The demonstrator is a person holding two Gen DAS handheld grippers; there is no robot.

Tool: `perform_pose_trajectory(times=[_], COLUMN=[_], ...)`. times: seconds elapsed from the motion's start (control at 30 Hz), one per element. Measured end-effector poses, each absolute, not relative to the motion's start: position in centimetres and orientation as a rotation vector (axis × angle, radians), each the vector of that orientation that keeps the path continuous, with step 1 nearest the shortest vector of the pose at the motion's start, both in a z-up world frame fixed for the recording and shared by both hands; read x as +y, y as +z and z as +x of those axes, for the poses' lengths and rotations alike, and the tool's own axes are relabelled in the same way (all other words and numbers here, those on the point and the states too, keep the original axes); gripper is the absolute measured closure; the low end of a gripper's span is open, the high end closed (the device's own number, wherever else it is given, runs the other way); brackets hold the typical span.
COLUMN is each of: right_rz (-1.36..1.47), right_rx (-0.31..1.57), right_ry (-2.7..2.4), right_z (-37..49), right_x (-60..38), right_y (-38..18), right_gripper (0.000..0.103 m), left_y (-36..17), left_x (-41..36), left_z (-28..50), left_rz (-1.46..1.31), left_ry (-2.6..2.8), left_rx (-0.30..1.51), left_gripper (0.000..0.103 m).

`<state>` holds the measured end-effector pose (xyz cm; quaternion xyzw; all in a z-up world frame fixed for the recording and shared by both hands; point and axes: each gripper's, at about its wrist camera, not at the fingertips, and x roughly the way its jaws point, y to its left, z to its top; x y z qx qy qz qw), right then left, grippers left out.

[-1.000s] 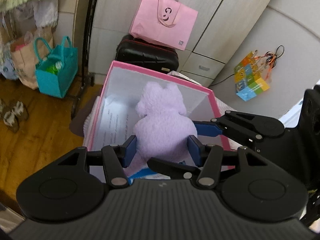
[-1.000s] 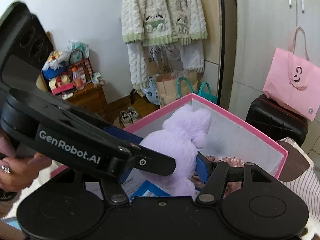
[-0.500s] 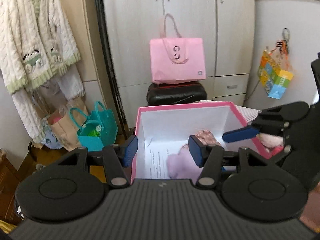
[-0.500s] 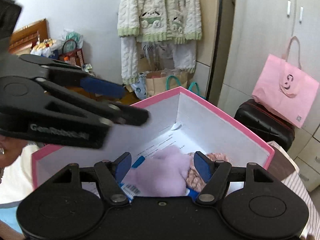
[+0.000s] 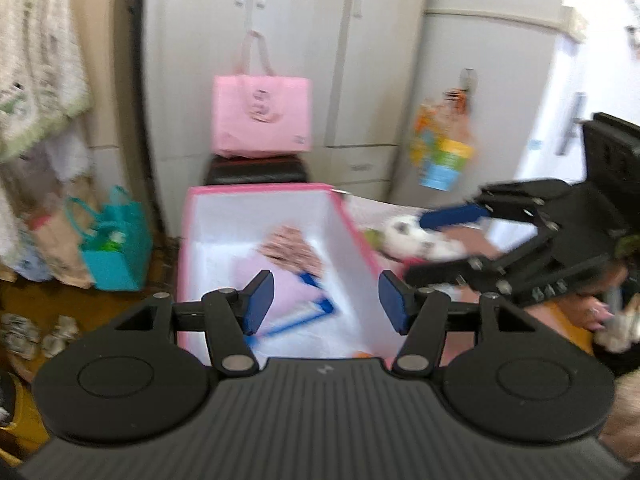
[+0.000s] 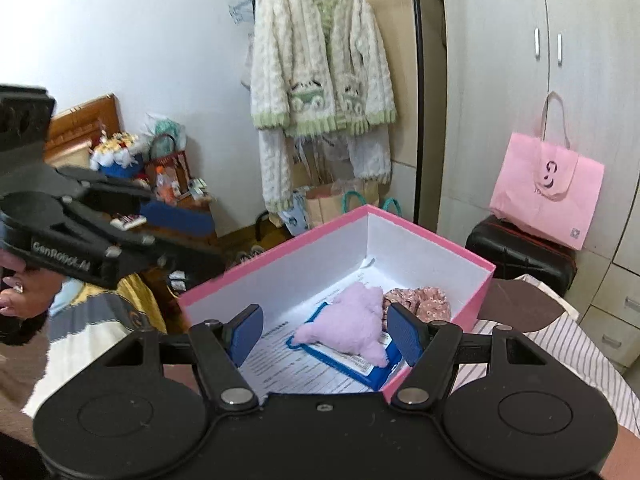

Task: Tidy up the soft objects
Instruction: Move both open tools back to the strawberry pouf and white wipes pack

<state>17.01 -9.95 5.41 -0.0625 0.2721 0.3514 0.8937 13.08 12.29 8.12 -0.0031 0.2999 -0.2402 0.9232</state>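
With the lilac plush toy (image 6: 352, 330) lying flat inside the pink box (image 6: 476, 300), that piece looks done. It's fuzzy and limp, sprawled over a blue-edged packet (image 6: 344, 356) on the box floor, just beside a floral pink bundle (image 6: 420, 300) toward the far wall. My right fingers (image 6: 326, 334) are spread and empty above the near rim; my left fingers (image 5: 326, 300) likewise. Outside the box's right wall, a white soft toy (image 5: 412, 236) still waits, I'd say.

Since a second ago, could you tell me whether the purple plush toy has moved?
Yes: the purple plush toy dropped from above the pink box rim to its floor.
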Motion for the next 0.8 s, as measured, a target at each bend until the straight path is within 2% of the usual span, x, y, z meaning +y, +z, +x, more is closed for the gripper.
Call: perform_pose_trajectory(times=[0.27,0.57,0.8], right_rz=[-0.169,-0.192,-0.199], right_rx=[0.481,0.526,0.529], right_ry=[0.669,0.643,0.645], right_z=[11.5,7.3,5.4], right_x=[-14.0,-18.1,-20.6], right_y=[6.6,4.2,1.2], right_gripper=[0.029,0.029,0.027], left_y=[8.2,5.4,4.0], left_x=[9.1,4.8,1.3], left_z=[8.6,6.2,7.0], left_rz=[0.035,0.124,0.089], left_ry=[-0.615,-0.605,-0.678], left_rx=[0.591,0.582,0.622], left_gripper=[0.046,0.046,0.048])
